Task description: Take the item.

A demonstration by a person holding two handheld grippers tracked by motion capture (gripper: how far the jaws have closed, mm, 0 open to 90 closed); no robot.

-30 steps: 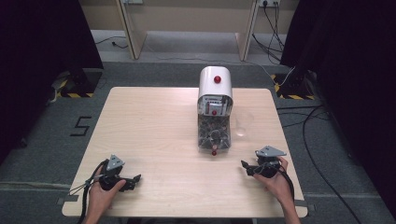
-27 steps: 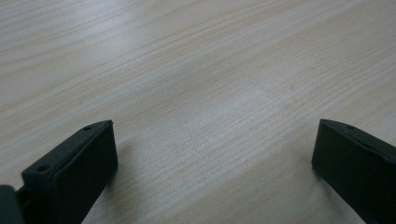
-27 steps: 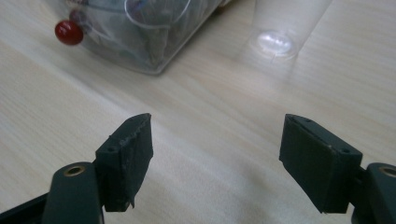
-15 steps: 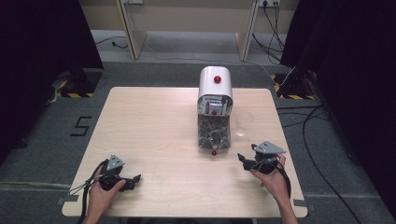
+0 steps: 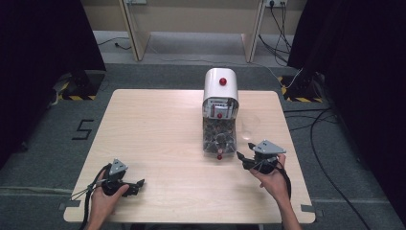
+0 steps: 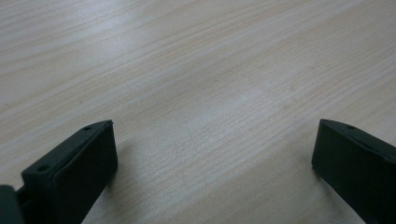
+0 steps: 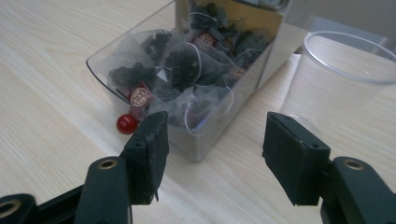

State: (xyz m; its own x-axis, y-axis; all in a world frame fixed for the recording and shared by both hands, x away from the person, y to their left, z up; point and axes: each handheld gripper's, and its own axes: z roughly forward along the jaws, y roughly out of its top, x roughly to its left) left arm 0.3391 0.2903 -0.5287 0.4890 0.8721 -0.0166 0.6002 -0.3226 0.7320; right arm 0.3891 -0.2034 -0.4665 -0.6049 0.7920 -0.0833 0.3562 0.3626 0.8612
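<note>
Approach to the tea-bag dispenser (image 5: 219, 120), centre-right of the high view on the counter (image 5: 158, 129).
Right gripper (image 7: 212, 140), fingers spread and empty, faces its tray; next, likely pinching one bag. Left gripper (image 6: 212, 154) rests released, lower left.

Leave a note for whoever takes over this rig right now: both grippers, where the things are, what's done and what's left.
Left gripper: open, holding nothing, low over the table near its front left corner.
Right gripper: open, holding nothing, pointed at the tea bag dispenser.
The dispenser's tray is full of tea bags; a clear plastic cup stands just to its right.
Done: nothing grasped yet.
Left: probably pick a tea bag and put it in the cup.
</note>
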